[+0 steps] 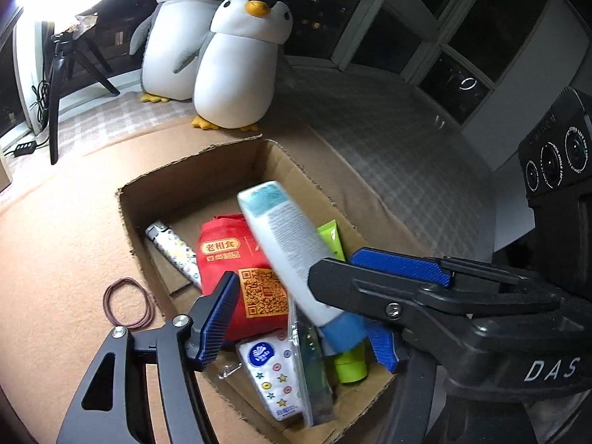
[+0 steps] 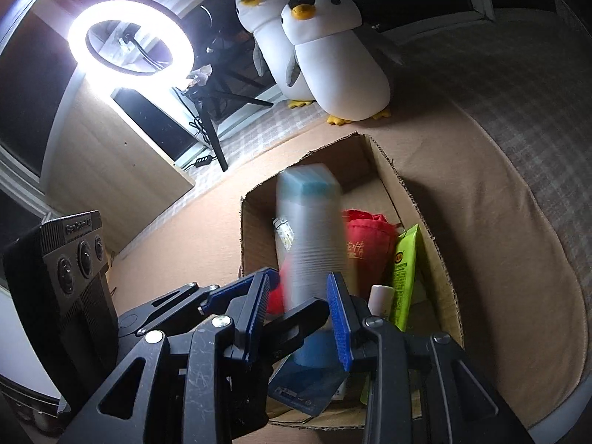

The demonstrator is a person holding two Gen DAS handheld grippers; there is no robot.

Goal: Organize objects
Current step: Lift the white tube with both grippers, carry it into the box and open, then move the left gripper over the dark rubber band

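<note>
So my right gripper (image 2: 299, 314) has its pads around a white tube (image 1: 292, 255) with a pale blue cap and blue band at the far end, blurry, but I can't tell if they're actually pressing. It's tilted over the cardboard box (image 1: 192, 185), above the red pouch (image 1: 229, 255) and green tube (image 1: 333, 238). My left gripper (image 1: 299, 333) is spread wide, nothing in it.
</note>
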